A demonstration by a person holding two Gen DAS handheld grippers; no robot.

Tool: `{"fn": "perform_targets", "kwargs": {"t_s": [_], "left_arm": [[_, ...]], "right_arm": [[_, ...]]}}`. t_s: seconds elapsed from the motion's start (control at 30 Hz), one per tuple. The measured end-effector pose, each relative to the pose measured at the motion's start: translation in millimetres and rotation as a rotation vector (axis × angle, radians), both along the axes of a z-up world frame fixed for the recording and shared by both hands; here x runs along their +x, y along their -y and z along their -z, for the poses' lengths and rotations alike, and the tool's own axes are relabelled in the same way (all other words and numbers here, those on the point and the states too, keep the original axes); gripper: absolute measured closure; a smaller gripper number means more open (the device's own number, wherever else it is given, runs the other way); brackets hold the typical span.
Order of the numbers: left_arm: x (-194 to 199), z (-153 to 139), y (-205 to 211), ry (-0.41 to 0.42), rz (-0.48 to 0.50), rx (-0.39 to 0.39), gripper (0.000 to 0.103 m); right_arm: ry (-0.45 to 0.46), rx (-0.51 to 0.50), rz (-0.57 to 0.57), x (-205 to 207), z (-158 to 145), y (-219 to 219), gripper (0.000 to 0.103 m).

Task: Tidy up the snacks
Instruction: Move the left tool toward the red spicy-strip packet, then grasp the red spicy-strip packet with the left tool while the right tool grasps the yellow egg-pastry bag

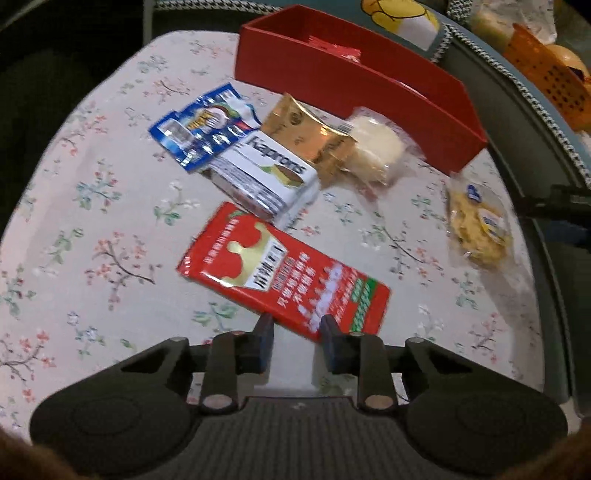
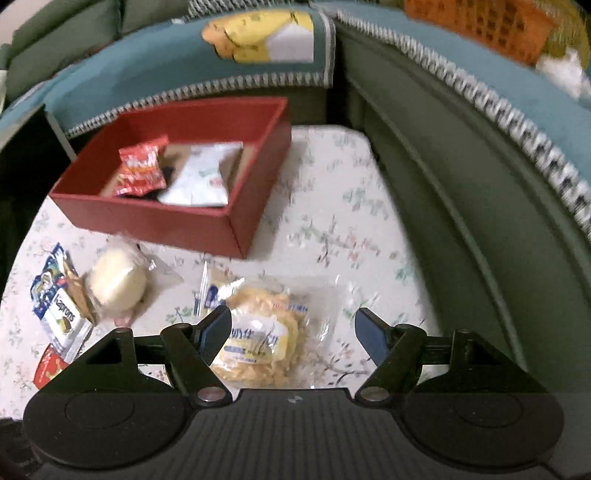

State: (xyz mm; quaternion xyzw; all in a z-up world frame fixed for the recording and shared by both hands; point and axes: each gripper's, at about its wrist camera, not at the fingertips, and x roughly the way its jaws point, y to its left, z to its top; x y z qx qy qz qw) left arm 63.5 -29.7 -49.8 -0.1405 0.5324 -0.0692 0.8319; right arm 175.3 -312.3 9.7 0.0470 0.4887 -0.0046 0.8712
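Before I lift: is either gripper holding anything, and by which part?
Left gripper pinches the red packet by its near corner. Right gripper open over the yellow snack bag, holding nothing.

Light: dim indoor, warm cast, source not visible.
Glare: bright specular spots on gold foil packet (image 1: 310, 138) and blue foil wrapper (image 1: 205, 125).
Shadows: soft, short, under red box (image 2: 177, 206).
Blur: right wrist view smeared, worst upper right on orange basket (image 2: 480, 22); left wrist view sharper, slight smear on red snack pack (image 1: 284, 273).
Distortion: strong fisheye bend, dark vignette in the corners.
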Motion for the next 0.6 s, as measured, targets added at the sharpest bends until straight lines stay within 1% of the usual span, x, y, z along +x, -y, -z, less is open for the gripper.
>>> {"fn": "perform_targets", "kwargs": {"t_s": [0.07,0.1,0.17,0.2,0.23,0.27,0.3,0.33,0.4,0.47,0.5,0.57,0.6], "left_arm": [[0,2,-1,-0.022,-0.006,-0.053,0.066],[-1,3,-3,-0.033,-0.013,-0.076,0.062],[-1,3,-5,-0.045,-0.026,-0.113,0.055],[-1,2,-7,-0.052,-0.034,-0.13,0.047],[0,2,-9,-0.059,-0.045,-0.146,0.036],[1,3,-11,-0.067,-0.055,-0.163,0.032],[1,3,-14,-0.07,-0.065,-0.18,0.027],[2,3,-15,-0.072,-0.072,-0.187,0.026],[3,4,-18,-0.073,-0.08,-0.192,0.025],[6,5,-20,-0.076,-0.092,-0.202,0.022],[7,6,-22,-0.078,-0.099,-0.202,0.019],[8,6,-27,-0.08,-0.121,-0.209,0.019],[8,6,-29,-0.084,-0.128,-0.219,0.018]], "right_arm": [[-0.041,0.064,0.034,7,9,0,0.021],[-0.049,0.087,0.041,11,12,-3,0.021],[-0.057,0.087,0.045,19,18,-11,0.017],[-0.063,0.07,0.048,22,20,-16,0.014],[-0.074,0.057,0.047,26,23,-20,0.013],[-0.088,0.053,0.044,31,27,-25,0.012],[-0.098,0.059,0.043,35,30,-29,0.01],[-0.105,0.058,0.042,39,32,-32,0.005],[-0.113,0.026,0.025,45,37,-43,0.002],[-0.111,-0.046,-0.013,46,41,-57,0.003],[-0.108,-0.08,-0.035,45,42,-63,0.004],[-0.1,-0.152,-0.113,36,42,-77,0.009],[-0.094,-0.176,-0.146,30,41,-81,0.016]]}}
